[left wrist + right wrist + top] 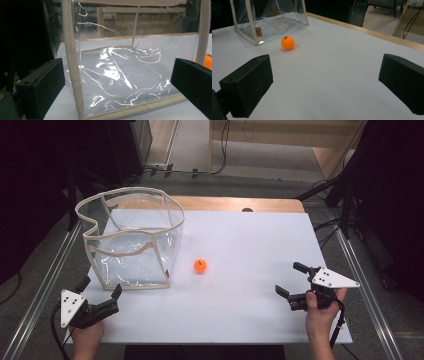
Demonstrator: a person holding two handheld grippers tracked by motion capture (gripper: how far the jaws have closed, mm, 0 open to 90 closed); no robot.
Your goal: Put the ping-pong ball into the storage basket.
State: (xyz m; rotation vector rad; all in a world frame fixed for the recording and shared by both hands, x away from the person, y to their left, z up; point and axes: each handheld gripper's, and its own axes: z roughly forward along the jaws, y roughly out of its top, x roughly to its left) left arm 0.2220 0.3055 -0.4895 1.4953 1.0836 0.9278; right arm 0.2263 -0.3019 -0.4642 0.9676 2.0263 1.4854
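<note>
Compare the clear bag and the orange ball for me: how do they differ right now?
The clear bag is large, see-through, boxy and beige-trimmed; the orange ball is small, opaque and round. The bag stands open-topped by the left gripper; the ball lies beside it, mid-table. Both rest on the white table, ungripped.

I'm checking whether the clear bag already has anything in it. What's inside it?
Nothing shows inside the clear bag; its floor looks bare through the plastic. The orange ball sits outside on the table. Glare hides some spots.

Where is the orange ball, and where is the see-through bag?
orange ball (200, 265), high view, middle of the ball.
see-through bag (131, 199), high view, back edge of its cloth rim.
</note>
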